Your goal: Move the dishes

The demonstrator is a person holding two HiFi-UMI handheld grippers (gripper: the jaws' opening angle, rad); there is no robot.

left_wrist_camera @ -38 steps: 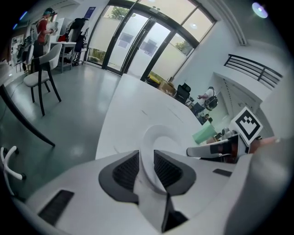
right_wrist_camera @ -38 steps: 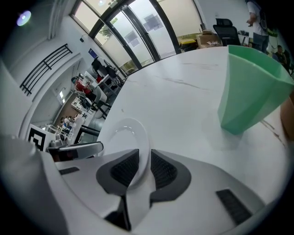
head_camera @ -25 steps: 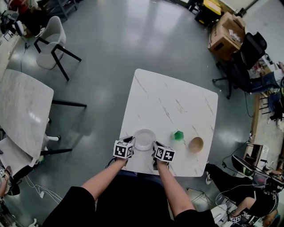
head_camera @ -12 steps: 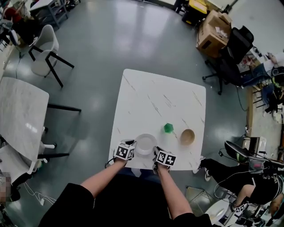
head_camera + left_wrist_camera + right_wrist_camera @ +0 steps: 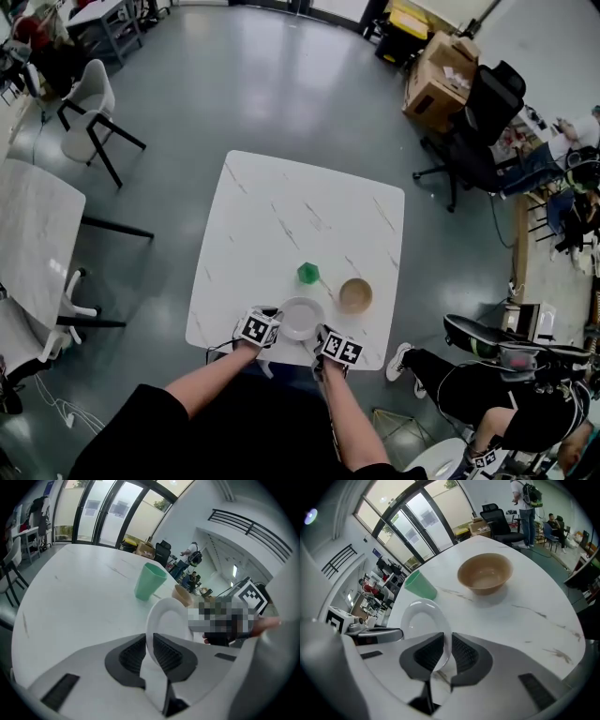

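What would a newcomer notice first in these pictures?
Both grippers clamp one white plate at the near edge of the marble table: the left gripper on its left rim, the right gripper on its right rim. Just beyond it stand a green cup and a tan bowl.

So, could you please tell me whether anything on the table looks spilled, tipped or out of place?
Nothing stands out. The white plate is held by the left gripper and the right gripper, each shut on its rim. The green cup and tan bowl stand upright, and nothing is spilled.
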